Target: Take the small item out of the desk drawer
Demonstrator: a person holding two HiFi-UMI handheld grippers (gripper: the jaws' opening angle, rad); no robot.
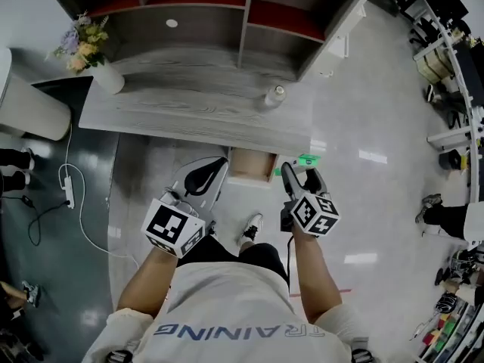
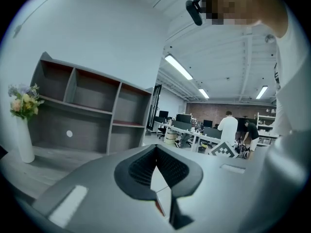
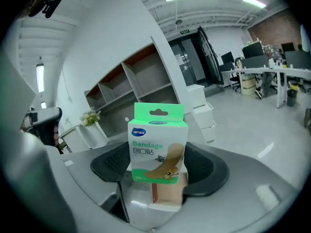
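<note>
Your right gripper (image 1: 302, 178) holds the bandage box (image 3: 157, 147) between its fingers. The left gripper's (image 2: 156, 148) fingers are closed and empty. The open drawer (image 1: 251, 165) sits between them.

Green/wht bandage box (image 3: 158, 144), gry woodgrain desk (image 1: 197, 106)

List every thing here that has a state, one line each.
Desk drawer, open, pulled out from under the desk.
Right tool, shut on the bandage box.
Bandage box, upright, clear of the drawer.
Left tool, shut, nothing between its jaws.
Flower vase, upright on the desk.
</note>
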